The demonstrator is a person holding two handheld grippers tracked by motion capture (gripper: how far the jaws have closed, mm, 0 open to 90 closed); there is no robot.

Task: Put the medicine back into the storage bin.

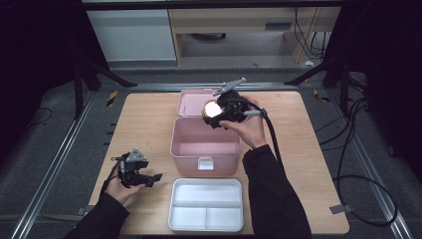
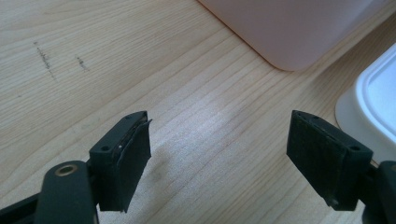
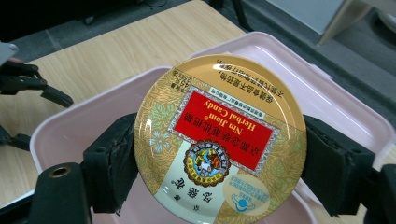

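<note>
My right gripper (image 3: 219, 154) clamps a round candy tin (image 3: 219, 140) by its rim, one black foam pad on each side. The tin is flat, glossy metal, gold with a red rectangular label and a printed emblem; in the high view its lid glares white (image 1: 211, 109). I hold it above the far edge of the pink box (image 1: 205, 142), a smooth plastic tub with rounded corners and a front latch. The box's lid (image 1: 191, 102) lies flat on the table behind it.

My left gripper (image 2: 219, 154) is released: its jaws stand wide apart with nothing between them, over bare pale wood-grain table (image 2: 140, 70). In the high view it rests at the near left (image 1: 134, 172).

A white tray (image 1: 206, 204), matte plastic, rectangular, split into three compartments, sits just in front of the box.
</note>
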